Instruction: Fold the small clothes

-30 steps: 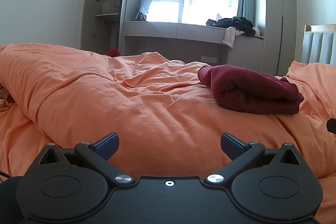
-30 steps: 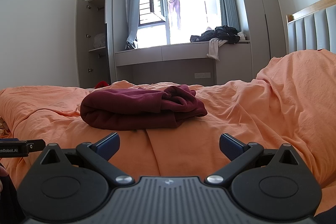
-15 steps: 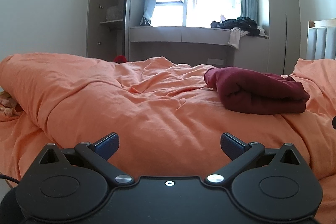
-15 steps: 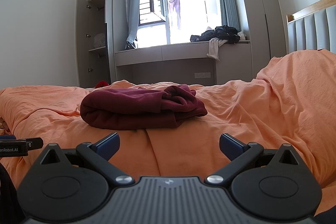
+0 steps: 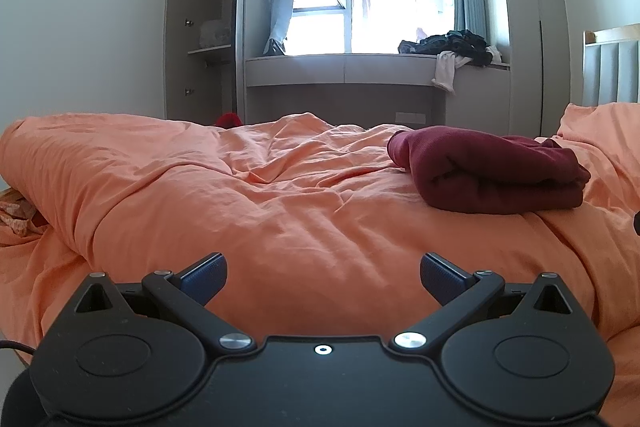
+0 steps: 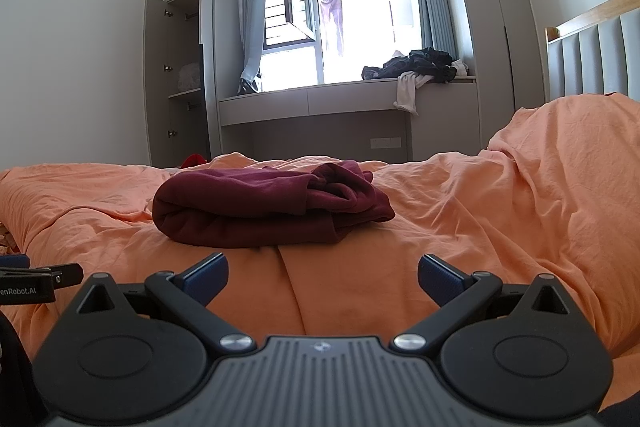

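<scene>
Maroon folded garment [image 6: 268, 205] on orange duvet [image 6: 460, 227], just ahead of right gripper [image 6: 322, 277], ahead-right of left gripper [image 5: 323, 277], both spread wide, holding nothing, hovering above bedding

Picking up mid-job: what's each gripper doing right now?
Left gripper: open, empty, over the orange duvet.
Right gripper: open, empty, short of the folded maroon garment.

The left gripper [image 5: 323, 277] and the right gripper [image 6: 322, 277] both point level ahead, jaws spread wide and empty.
</scene>
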Tool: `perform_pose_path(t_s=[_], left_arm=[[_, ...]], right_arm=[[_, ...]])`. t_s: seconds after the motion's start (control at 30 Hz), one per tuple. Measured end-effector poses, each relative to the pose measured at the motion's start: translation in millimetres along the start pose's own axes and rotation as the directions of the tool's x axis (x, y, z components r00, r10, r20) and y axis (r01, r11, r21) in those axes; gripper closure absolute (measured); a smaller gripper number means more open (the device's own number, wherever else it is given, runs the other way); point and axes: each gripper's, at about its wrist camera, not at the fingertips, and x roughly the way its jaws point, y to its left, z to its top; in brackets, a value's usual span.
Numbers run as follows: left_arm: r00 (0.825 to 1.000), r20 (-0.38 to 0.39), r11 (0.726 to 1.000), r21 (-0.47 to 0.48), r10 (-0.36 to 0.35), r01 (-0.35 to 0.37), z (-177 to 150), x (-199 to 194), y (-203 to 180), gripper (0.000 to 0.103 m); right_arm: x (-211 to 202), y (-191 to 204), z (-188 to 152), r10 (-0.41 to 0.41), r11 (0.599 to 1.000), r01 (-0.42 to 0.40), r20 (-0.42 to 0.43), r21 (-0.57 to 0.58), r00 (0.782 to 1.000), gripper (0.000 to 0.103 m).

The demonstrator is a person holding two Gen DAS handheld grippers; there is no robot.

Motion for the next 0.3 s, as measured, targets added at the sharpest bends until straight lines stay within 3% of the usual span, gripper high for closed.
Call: perform_pose_path(t_s=[0.3], left_arm=[[1.0,0.001,1.0,0.007,-0.003,0.003,-0.3,-0.5,-1.0,0.0]], right_arm=[[0.1,1.7,-0.3,0.0,1.0,0.0,-0.004,-0.001,1.0,0.0]])
